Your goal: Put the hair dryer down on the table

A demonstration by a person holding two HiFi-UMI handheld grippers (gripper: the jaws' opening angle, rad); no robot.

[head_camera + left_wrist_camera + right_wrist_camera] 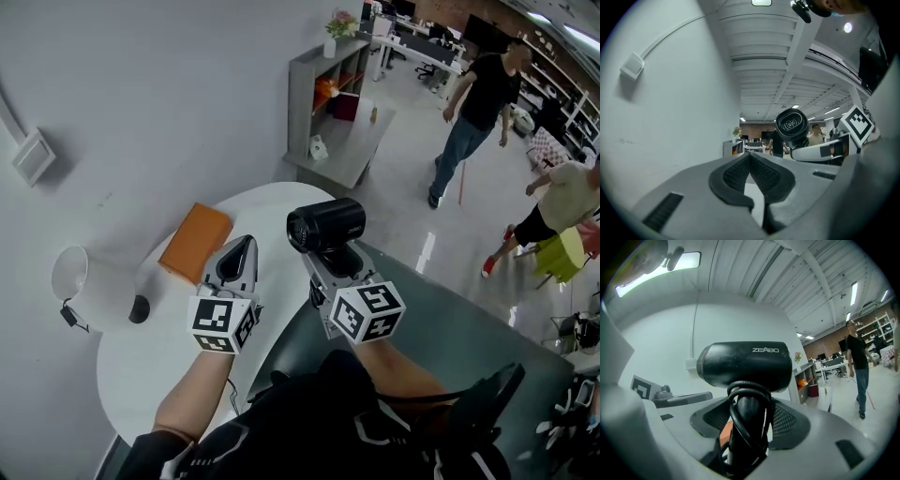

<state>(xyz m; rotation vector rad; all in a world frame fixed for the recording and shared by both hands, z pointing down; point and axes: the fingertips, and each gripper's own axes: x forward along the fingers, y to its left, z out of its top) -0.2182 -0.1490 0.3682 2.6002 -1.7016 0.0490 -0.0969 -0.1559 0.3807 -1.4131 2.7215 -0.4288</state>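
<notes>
Partly hidden, hair dryer handle inside right gripper

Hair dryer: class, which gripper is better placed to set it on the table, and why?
Right. The right gripper is clamped on the hair dryer by its handle, near the white table edge. The left gripper is shut and empty beside it.

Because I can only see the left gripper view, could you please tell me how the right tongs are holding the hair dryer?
Observer: The right tongs are clamped on the handle of the hair dryer, and its black cord is wound round that handle.
Operator: Thank you. What is on the table?
Observer: In the head view, an orange box lies on the white table, just left of the left tongs.
</notes>
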